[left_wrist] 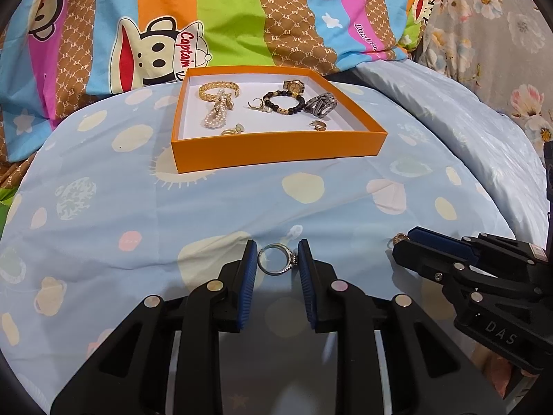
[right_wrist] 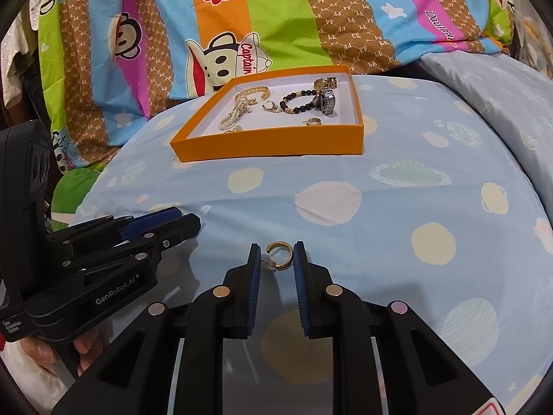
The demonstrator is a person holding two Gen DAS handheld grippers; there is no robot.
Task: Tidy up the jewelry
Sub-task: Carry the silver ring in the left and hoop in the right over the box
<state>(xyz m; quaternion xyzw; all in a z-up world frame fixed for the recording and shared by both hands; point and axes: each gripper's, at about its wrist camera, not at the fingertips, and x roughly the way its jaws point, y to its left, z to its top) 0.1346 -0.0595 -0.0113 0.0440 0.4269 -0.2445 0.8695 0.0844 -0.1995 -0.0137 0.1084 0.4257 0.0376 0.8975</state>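
Observation:
A silver ring [left_wrist: 277, 259] lies on the blue spotted sheet between the pads of my left gripper [left_wrist: 277, 255]; the jaws stand close around it, touching or nearly so. A gold hoop earring [right_wrist: 279, 256] lies between the pads of my right gripper [right_wrist: 276, 257], jaws narrowly apart around it. The orange box [left_wrist: 276, 147] sits farther back and holds a gold bracelet [left_wrist: 217, 90], a pearl piece [left_wrist: 216, 114], a black bead bracelet [left_wrist: 284, 103], a watch [left_wrist: 293, 85], a dark ring [left_wrist: 320, 104] and small earrings [left_wrist: 318, 125]. The box also shows in the right wrist view [right_wrist: 273, 143].
The right gripper's body [left_wrist: 484, 276] shows at the right of the left wrist view; the left gripper's body [right_wrist: 103, 259] shows at the left of the right wrist view. A colourful cartoon pillow [left_wrist: 207, 17] lies behind the box. A pale quilt [left_wrist: 449, 103] rises at the right.

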